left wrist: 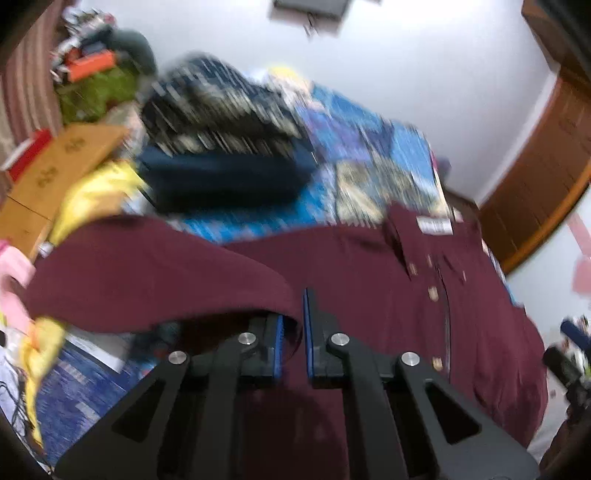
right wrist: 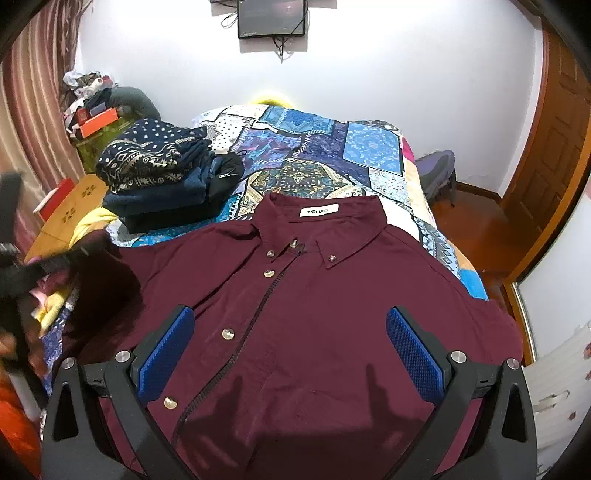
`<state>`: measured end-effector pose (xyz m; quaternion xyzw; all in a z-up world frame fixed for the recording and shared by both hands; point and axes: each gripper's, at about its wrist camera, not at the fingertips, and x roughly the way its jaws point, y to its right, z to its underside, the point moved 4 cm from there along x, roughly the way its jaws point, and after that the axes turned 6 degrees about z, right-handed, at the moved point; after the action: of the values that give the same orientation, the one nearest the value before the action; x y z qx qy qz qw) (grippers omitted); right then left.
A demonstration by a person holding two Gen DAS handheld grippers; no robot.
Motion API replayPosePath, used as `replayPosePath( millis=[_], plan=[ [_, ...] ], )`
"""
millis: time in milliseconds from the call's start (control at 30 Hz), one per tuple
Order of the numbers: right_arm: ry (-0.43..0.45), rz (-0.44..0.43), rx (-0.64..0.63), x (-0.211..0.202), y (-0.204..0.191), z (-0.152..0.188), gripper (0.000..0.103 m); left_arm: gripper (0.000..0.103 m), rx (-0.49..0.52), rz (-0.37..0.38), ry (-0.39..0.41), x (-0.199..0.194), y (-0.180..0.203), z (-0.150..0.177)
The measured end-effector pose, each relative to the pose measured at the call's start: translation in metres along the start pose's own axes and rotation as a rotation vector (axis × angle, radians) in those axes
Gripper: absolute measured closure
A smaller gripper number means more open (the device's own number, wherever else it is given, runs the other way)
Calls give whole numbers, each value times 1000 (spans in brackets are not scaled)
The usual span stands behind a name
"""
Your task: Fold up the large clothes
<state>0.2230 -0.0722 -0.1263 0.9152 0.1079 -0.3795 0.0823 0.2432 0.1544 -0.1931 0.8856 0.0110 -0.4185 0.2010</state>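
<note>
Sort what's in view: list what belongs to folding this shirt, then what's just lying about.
In the job: maroon shirt; its sleeve, pinched in the left hand-held gripper; right hand-held gripper.

Lying about: pile of folded clothes; orange box; wall screen.

Smooth matt maroon cloth shirt [right wrist: 332,295] (shiny metallic buttons), printed cotton-like bedsheet [right wrist: 332,147], glossy wooden door [right wrist: 554,147]

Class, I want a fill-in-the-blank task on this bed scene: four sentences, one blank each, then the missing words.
1. The maroon button-up shirt lies on a patchwork bedspread with its collar pointing toward the ____.
2. The left gripper is ____ on the shirt's sleeve.
3. The right gripper hovers with its jaws ____.
4. The stack of folded dark blue clothes sits beside the shirt's ____ sleeve as pictured.

Missing words: wall; shut; open; left
</note>
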Motion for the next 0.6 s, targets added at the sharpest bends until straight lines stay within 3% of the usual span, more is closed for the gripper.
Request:
replayPosePath(
  millis=[133,300,367,433,500,600],
  plan=[
    [-1,-6,7,-2,1,4,0,96,-34,33,-135,31,8,31],
    [-3,-7,0,-1,-1,5,0,95,-86,74,-243,47,5,52],
    [-5,-5,-8,0,-3,5,0,92,-76,76,-236,41,5,52],
    [-6,-3,-13,0,-5,4,0,81,-79,92,-227,29,4,49],
    [-5,-6,-18,1,-8,3,0,65,-92,101,-187,20,2,44],
    [-1,-5,-32,0,-13,2,0,58,-107,95,-103,-6,-8,32]
  ],
)
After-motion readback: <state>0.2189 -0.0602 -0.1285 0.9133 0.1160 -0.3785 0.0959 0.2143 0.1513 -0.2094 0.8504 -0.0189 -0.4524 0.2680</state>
